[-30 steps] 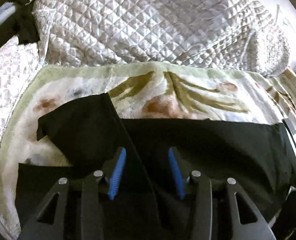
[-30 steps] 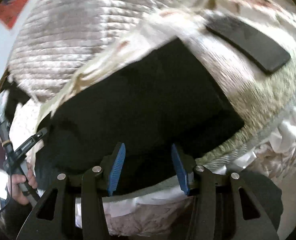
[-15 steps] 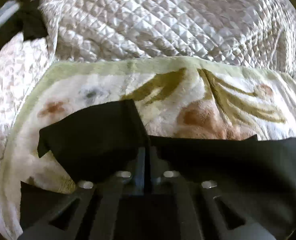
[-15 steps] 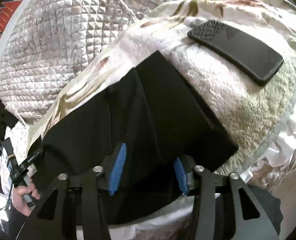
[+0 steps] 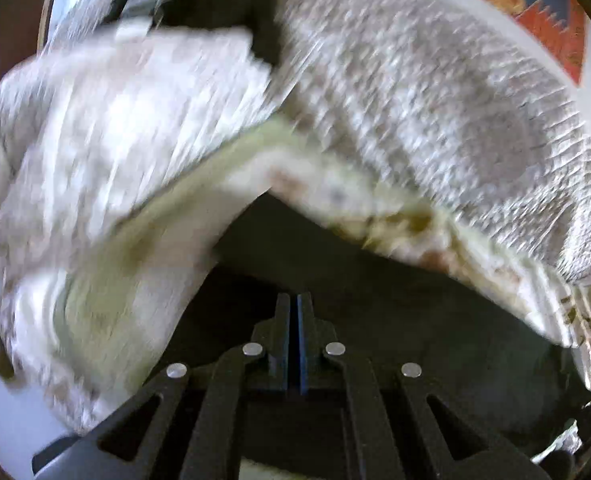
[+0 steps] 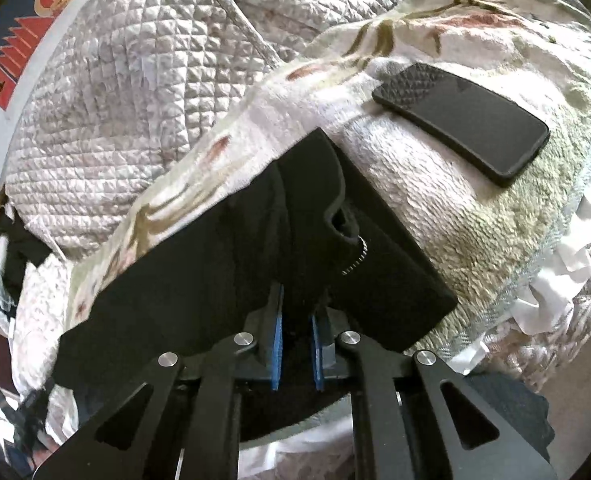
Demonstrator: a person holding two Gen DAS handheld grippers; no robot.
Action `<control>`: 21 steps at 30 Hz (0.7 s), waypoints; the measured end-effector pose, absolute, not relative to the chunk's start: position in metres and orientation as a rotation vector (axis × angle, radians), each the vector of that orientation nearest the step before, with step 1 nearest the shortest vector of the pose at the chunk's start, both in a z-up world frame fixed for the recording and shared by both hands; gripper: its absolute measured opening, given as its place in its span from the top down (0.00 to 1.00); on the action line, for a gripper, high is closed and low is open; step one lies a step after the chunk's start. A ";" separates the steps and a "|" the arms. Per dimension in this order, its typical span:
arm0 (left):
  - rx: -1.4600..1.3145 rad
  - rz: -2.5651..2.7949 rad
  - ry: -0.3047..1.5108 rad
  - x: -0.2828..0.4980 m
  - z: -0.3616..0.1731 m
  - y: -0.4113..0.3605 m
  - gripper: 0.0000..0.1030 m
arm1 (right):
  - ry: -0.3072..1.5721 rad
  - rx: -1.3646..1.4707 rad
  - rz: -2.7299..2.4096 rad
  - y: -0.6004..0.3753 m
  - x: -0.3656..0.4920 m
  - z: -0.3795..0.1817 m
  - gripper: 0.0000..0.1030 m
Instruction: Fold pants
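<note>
Left tool: the black two-finger left tool has its blue pads pressed together with only a hairline slit between them, pinched onto the black fabric pants. Its view is smeared, so how much cloth it has I cannot tell.

Pants: the black pants lie across a pale plush blanket with a green and rust leaf print, spread over a bed with a silvery quilted cover. In the right wrist view they stretch from lower left to a squared end at the right, with a raised fold and a small metal toothed trim showing near the middle.

Right tool: the jaws of the right tool have just been closing. A ridge of the black cloth stands between the blue pads, which squeeze it from both sides.

Bystander: a black smartphone lies on the blanket, up and to the right of the pants, apart from them.

Step in hand: judging by both grips, the edge is caught and a fold is being started.

Next move: I would say lift both held spots together, carry them over to the far edge, and keep the cloth taut and clear of the phone.
</note>
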State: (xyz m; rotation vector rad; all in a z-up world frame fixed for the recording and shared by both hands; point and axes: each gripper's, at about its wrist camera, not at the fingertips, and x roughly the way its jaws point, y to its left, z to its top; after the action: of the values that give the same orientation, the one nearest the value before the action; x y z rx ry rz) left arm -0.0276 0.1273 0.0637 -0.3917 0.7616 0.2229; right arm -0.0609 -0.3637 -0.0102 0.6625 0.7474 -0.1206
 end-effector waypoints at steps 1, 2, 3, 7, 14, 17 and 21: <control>-0.435 0.229 0.786 -0.030 0.053 0.133 0.96 | 0.756 0.666 -0.119 -0.365 -0.060 -0.013 0.89; -0.481 0.224 0.804 -0.030 0.044 0.140 0.96 | 0.765 0.668 -0.119 -0.365 -0.058 -0.015 0.89; -0.501 0.216 0.811 -0.029 0.039 0.142 0.95 | 0.768 0.675 -0.122 -0.366 -0.058 -0.017 0.89; -0.527 0.155 0.825 -0.020 0.031 0.139 0.69 | 0.788 0.721 -0.121 -0.370 -0.055 -0.024 0.83; -0.520 0.168 0.793 -0.006 0.029 0.136 0.52 | 0.752 0.741 -0.116 -0.370 -0.056 -0.025 0.77; -0.502 0.217 0.781 0.001 0.027 0.133 0.52 | 0.738 0.756 -0.143 -0.371 -0.055 -0.025 0.77; -0.493 0.275 0.785 -0.001 0.027 0.127 0.52 | 0.723 0.758 -0.153 -0.371 -0.056 -0.025 0.77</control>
State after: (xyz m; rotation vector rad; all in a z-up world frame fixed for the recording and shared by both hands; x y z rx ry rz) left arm -0.0009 0.1267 0.0275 -0.4926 0.7845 0.2752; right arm -0.0556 -0.3713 -0.0246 0.7576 0.7234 -0.1533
